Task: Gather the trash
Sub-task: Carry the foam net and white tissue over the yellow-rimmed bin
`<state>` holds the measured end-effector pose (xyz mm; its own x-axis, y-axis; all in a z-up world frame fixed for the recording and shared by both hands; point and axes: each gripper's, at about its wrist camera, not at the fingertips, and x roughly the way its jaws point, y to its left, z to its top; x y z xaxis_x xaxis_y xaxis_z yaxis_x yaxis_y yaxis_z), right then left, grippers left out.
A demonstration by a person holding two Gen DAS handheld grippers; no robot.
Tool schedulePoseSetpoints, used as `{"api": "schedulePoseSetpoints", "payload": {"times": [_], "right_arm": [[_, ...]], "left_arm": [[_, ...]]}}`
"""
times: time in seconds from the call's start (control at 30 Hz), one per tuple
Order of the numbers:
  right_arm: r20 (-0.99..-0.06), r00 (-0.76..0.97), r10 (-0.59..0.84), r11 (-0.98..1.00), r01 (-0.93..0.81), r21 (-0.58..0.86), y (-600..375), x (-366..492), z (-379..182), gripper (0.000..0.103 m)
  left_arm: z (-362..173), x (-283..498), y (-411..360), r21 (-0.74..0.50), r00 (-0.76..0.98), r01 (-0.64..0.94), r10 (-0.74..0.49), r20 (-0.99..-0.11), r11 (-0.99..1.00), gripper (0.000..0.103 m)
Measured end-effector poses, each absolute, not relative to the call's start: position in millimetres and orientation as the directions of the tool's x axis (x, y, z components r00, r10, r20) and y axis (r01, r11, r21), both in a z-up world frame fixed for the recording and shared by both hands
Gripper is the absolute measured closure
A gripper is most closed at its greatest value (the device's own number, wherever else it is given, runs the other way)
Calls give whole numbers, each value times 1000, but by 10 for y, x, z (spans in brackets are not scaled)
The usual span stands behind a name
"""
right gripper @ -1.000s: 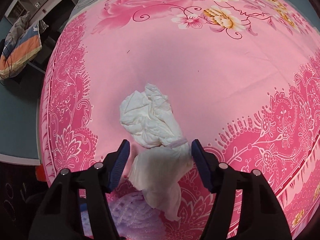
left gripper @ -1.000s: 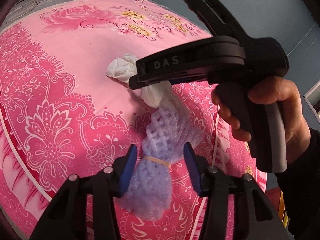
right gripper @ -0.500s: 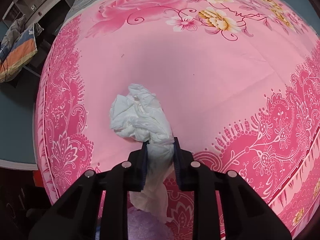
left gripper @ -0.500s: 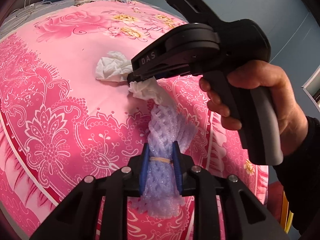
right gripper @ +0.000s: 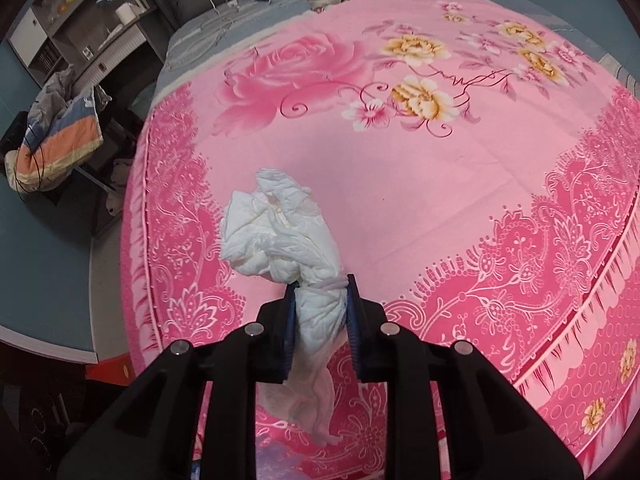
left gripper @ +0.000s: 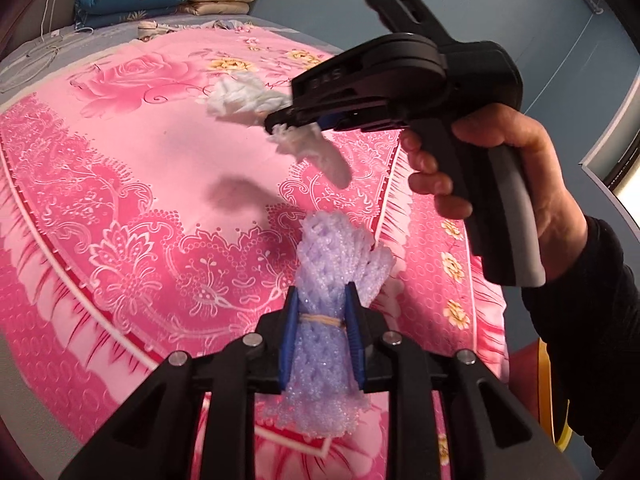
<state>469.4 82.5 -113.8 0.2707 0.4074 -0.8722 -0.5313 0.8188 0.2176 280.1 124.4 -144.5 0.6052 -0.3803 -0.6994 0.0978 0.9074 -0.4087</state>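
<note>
Purple foam net (left gripper: 320, 320) is clamped in the left tool (left gripper: 320, 332), crumpled white tissue (right gripper: 280, 236) in the right tool (right gripper: 320, 324). Both should stay squeezed while lifting from the bed (right gripper: 400, 184).

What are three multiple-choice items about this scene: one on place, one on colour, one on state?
1. Where is the white tissue wad?
A. flat on the floor
B. in the right gripper
C. on the shelf

2. What colour is the foam net in the left gripper?
A. pale purple
B. green
C. black

3. How is the left gripper?
A. open, holding nothing
B. out of view
C. shut on the foam net

Key: B, its pads pinch the wad; A, the netting looks lilac; C, both pads press it.
</note>
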Motion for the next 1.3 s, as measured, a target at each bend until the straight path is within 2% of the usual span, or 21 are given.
{"api": "schedulePoseSetpoints", "payload": {"times": [0.33, 0.7, 1.3], "right_arm": [[-822, 329, 466, 815, -522, 253, 413, 4269, -642, 82], [-757, 414, 505, 841, -435, 323, -327, 3696, -327, 82], [-613, 617, 493, 865, -275, 419, -1811, 2344, 157, 81]], "left_arm": [[-901, 2330, 1153, -311, 696, 78, -275, -663, 947, 82], [-406, 1774, 996, -274, 777, 106, -251, -577, 956, 82], [284, 1169, 423, -218, 845, 235, -310, -435, 947, 82]]}}
